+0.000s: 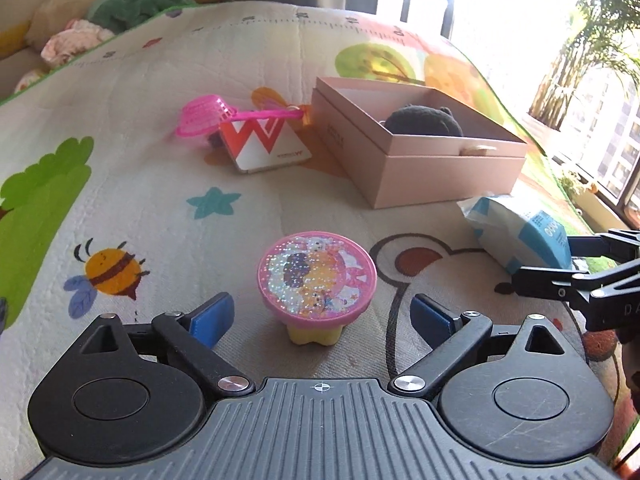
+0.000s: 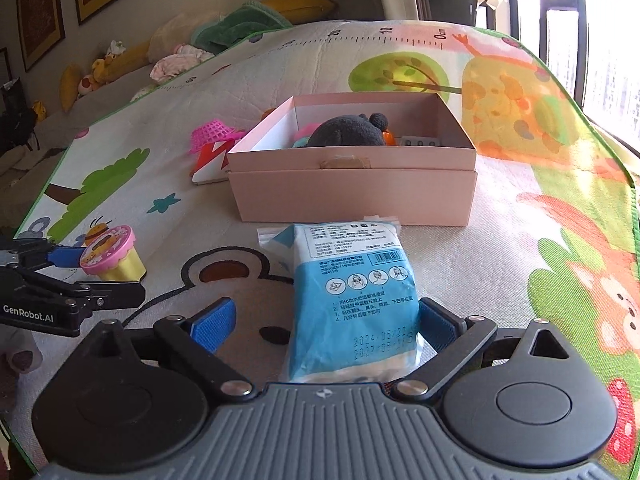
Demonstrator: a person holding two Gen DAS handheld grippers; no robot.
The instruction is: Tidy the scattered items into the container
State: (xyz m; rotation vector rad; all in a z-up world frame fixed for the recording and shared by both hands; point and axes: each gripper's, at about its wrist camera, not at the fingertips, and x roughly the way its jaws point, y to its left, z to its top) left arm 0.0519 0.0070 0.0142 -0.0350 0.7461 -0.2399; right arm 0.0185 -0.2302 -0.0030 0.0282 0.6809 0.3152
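A: On the printed play mat [image 1: 132, 200] sits a pink cardboard box [image 1: 404, 168], open at the top, with a black plush toy [image 1: 424, 120] lying inside it. How do the grippers stand?

B: The left gripper [image 1: 322, 314] has its jaws spread wide, and a small pot with a glittery pink lid [image 1: 316, 276] stands upright on the mat between them. Neither blue pad touches it; there is clear mat on both sides of the pot.

A: And the other one?

B: The right gripper [image 2: 326, 320] is wide open too. A blue and white sealed packet [image 2: 352, 300] lies flat on the mat between its fingers, its far end pointing toward the box. The packet lies right against the right-hand pad, while the left-hand pad stands well apart from it, so nothing is clamped.

A: What else is loose on the mat?

B: To the left of the box, a red and white card box [image 1: 266, 146] lies tilted, with a pink toy strainer [image 1: 204, 114] resting over its far edge. Both are just beside the box's left wall, not inside.

A: Anything more inside the box?

B: From the right wrist view I can see bits of orange and teal beside the plush and a small blister strip [image 2: 420, 142] near the far right corner; what the coloured bits are I cannot tell
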